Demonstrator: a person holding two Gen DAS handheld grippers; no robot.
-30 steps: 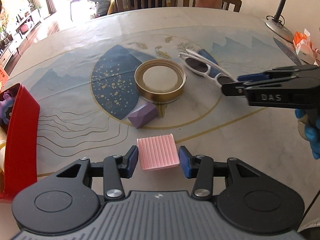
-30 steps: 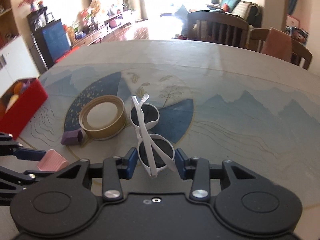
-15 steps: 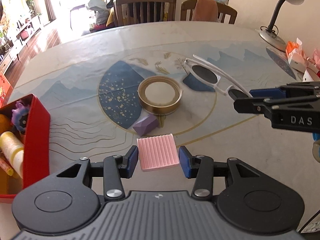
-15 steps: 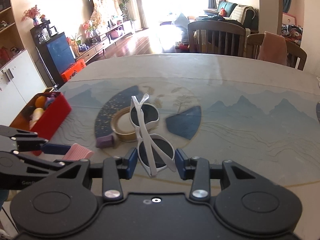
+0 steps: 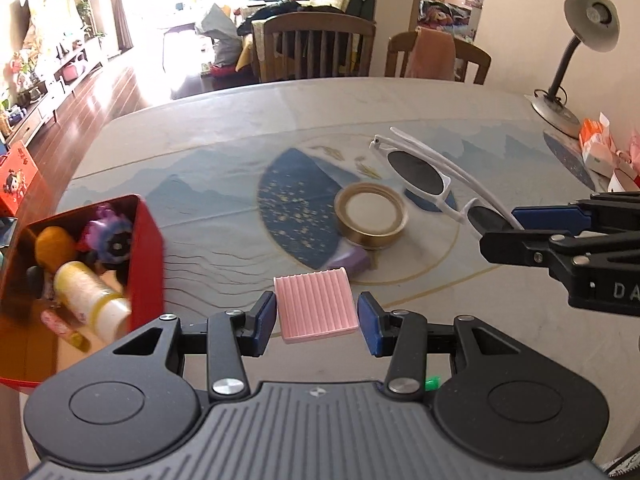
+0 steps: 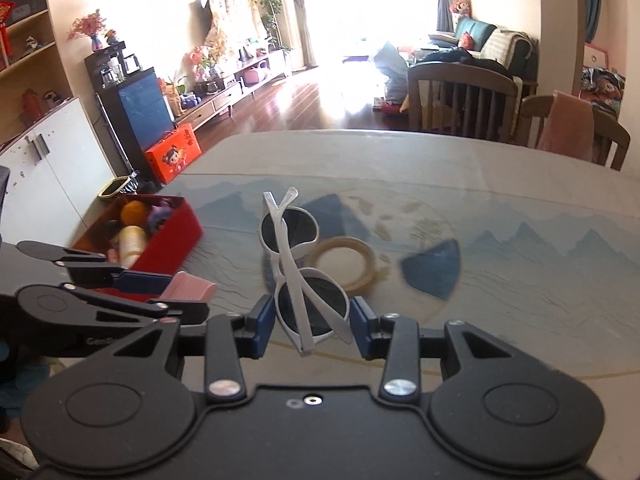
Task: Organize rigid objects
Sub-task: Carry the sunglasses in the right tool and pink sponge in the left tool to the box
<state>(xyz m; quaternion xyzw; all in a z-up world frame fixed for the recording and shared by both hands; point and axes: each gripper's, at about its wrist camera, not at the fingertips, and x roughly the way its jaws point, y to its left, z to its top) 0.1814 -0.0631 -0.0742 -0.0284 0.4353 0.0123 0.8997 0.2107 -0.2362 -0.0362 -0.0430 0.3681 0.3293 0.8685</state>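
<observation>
Above the printed table: both your grippers loaded, raised off it.
Your left gripper clamps the pink ribbed block; your right gripper clamps the white sunglasses. Red bin sits left; gold ring and purple block lie mid-table. Chairs and lamp beyond.

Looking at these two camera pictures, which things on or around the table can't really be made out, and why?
- Red box, left wrist view: its near end is cut off by the picture edge; the items inside overlap, and some can't be identified.
- Purple block, left wrist view: partly hidden behind the pink ribbed piece; not seen in the right wrist view.
- Gold ring, right wrist view: blurred, partly covered by the white sunglasses.
</observation>
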